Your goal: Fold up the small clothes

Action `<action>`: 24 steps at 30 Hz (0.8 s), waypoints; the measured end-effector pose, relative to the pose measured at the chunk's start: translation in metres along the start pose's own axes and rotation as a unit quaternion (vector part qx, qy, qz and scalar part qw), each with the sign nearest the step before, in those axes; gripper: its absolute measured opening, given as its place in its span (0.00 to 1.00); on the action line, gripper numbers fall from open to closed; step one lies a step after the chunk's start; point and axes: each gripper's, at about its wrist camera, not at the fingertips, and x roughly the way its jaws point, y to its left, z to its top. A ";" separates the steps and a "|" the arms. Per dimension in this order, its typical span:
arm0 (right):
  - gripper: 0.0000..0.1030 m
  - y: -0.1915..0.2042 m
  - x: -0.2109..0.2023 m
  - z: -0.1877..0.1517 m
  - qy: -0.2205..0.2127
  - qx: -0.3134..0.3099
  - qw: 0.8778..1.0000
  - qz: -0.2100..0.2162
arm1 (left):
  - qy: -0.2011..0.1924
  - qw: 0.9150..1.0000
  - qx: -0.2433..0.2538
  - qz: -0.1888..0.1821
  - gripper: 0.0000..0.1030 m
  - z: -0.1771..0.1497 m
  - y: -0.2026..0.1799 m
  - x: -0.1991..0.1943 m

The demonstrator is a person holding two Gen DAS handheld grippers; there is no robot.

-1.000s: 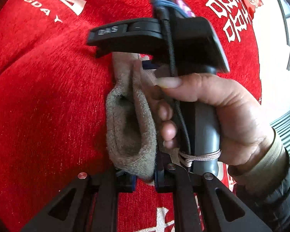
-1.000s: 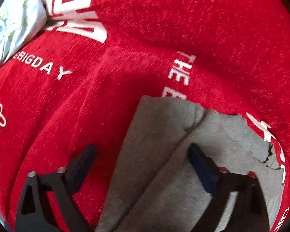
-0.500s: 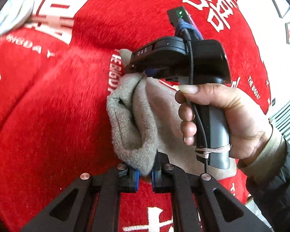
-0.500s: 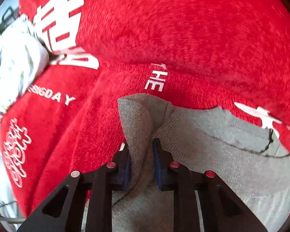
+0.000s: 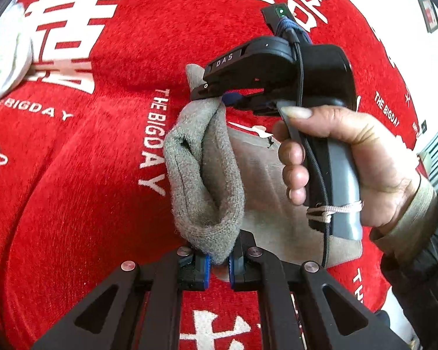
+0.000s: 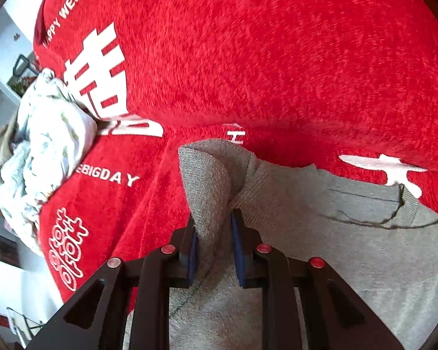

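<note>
Here both tools are pinching the same raised left edge of the grey knitted garment (image 5: 207, 175), which is lying on the red blanket (image 5: 81, 192) with white lettering. The left gripper (image 5: 219, 262) is clamped narrow on the near end of that edge, and the right gripper (image 6: 214, 248), whose jaws have just been closing, is gripping a fold of it at the far end. The held edge is running near to far, so the garment's body is spreading away to the right of both grips, and the fold probably has to carry rightward over it. The knit is looking thick, soft and fuzzy, bunching into a rolled lip between the grips. A pale crumpled cloth (image 6: 46, 151) is sitting far left.
</note>
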 end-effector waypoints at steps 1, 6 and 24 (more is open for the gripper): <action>0.22 -0.003 -0.004 0.001 -0.001 0.005 1.000 0.006 | 0.001 1.000 0.005 0.003 0.09 0.001 -0.004 0.000; 0.22 -0.017 -0.018 0.002 -0.003 0.018 0.999 0.030 | 0.006 1.000 0.022 0.013 0.09 0.001 -0.018 0.002; 0.22 -0.082 -0.068 -0.004 -0.026 0.053 0.994 0.097 | 0.018 0.996 0.086 0.012 0.09 -0.003 -0.080 0.013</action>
